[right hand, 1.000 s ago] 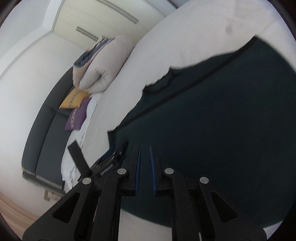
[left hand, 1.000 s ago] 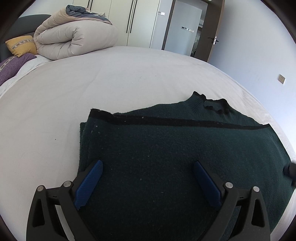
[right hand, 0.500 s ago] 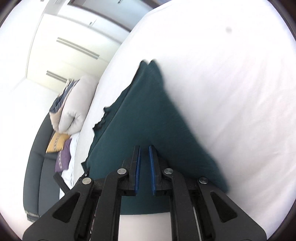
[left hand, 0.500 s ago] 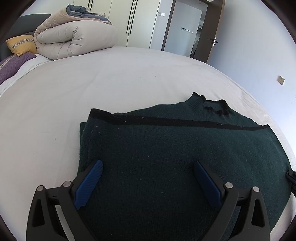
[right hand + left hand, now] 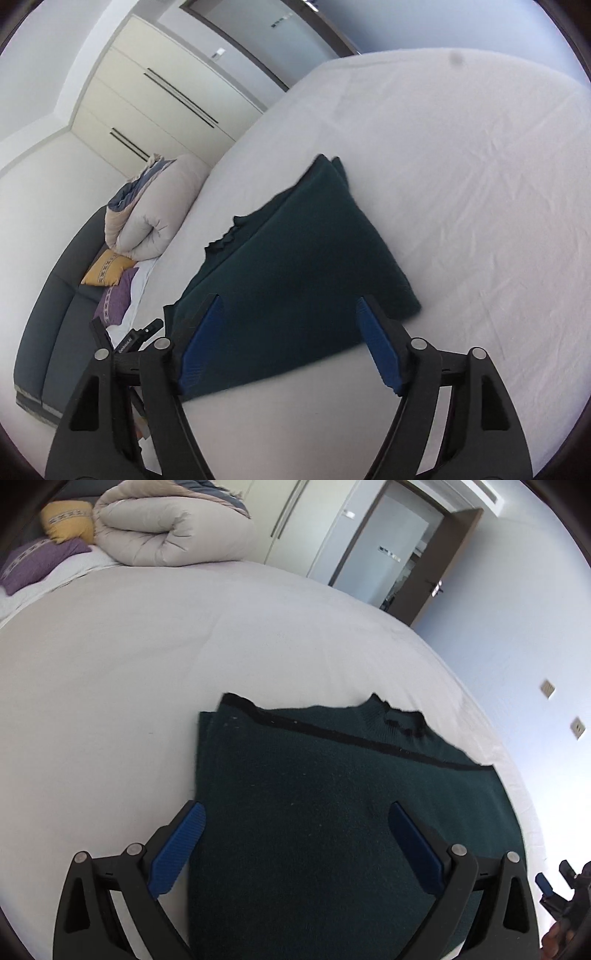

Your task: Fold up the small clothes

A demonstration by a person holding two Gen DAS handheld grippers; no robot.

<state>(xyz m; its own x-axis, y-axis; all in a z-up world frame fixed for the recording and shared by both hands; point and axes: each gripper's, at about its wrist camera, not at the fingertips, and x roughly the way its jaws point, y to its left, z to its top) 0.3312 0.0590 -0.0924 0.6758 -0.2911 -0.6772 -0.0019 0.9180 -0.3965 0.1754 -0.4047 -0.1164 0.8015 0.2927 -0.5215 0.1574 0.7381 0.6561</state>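
Note:
A dark green sweater point(image 5: 332, 812) with a black band near its collar lies folded flat on the white bed point(image 5: 147, 664). My left gripper point(image 5: 295, 808) hovers open over the sweater's near part, its blue pads spread wide and touching nothing. The right gripper point(image 5: 291, 301) is at the sweater's point(image 5: 295, 266) short end with its jaws opening. The cloth's edge shows between its fingers, but the pads do not press on it. The right gripper point(image 5: 554, 886) also peeks in at the lower right of the left wrist view.
A rolled beige duvet point(image 5: 166, 528) and yellow point(image 5: 66, 520) and purple point(image 5: 33, 561) pillows lie at the head of the bed. A dark padded headboard point(image 5: 48, 332) stands behind them. The bed's edge point(image 5: 517, 775) runs just past the sweater, below a wall, with an open door point(image 5: 443, 565) further back.
The right gripper swung from over the sweater to its end, and its shut jaws spread wide. The left gripper drew back, rose and rolled a little. The sweater lies as before.

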